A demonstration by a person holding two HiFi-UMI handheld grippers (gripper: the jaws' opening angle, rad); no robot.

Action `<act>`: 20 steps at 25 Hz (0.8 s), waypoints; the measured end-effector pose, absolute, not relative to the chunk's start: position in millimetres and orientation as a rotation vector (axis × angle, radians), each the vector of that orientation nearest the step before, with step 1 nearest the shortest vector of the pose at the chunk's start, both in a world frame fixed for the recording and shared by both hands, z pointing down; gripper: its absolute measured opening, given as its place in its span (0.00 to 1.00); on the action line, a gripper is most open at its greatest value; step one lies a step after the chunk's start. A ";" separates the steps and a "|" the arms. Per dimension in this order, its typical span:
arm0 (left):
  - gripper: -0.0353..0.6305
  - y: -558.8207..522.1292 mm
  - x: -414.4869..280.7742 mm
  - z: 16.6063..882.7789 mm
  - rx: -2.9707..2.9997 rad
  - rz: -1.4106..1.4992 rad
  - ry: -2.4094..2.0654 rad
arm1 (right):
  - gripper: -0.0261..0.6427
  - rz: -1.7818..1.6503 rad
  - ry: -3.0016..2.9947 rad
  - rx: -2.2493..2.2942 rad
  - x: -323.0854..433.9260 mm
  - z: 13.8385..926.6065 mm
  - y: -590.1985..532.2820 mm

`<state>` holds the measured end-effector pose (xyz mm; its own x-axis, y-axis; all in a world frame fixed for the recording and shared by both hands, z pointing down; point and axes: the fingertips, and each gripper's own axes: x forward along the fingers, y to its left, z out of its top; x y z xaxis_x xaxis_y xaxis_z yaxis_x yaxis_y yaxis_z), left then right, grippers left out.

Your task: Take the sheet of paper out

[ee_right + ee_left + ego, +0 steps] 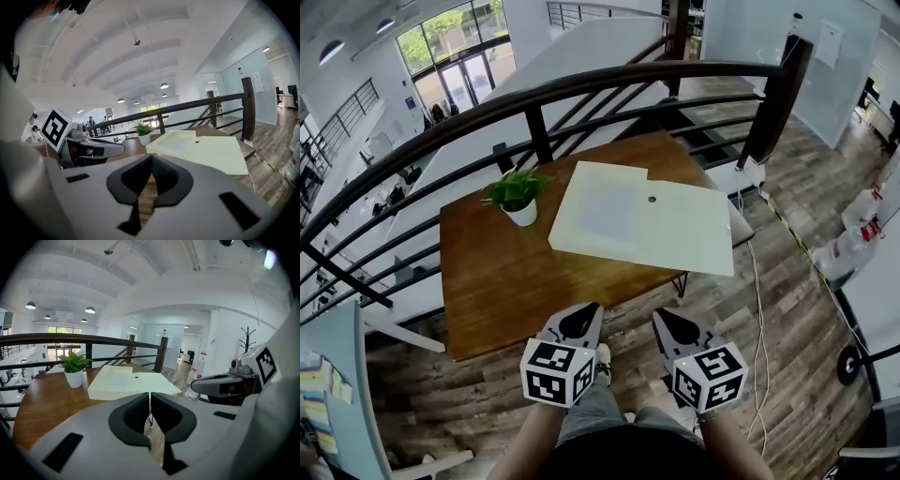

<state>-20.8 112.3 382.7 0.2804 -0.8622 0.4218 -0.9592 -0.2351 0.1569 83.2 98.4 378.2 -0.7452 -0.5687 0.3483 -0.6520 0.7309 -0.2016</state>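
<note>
Cream folder (pixel 675 230) lies flat.

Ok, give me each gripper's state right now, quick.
Left gripper: closed, nothing between its jaws.
Right gripper: closed, nothing between its jaws.

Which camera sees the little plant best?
The left gripper view: the plant stands near, side-on and whole. The head view shows the plant from above, mostly leaves. The right gripper view shows the plant small and far off.
</note>
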 end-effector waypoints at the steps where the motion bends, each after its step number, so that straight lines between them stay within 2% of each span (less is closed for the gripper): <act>1: 0.09 101.8 -26.5 383.4 2.180 0.355 -1.636 | 0.08 0.448 -2.670 0.962 75.7 378.3 88.7; 20: 0.09 -47.5 -116.2 394.8 2.248 0.401 -1.471 | 0.08 0.467 -2.583 1.134 -17.5 380.1 -69.2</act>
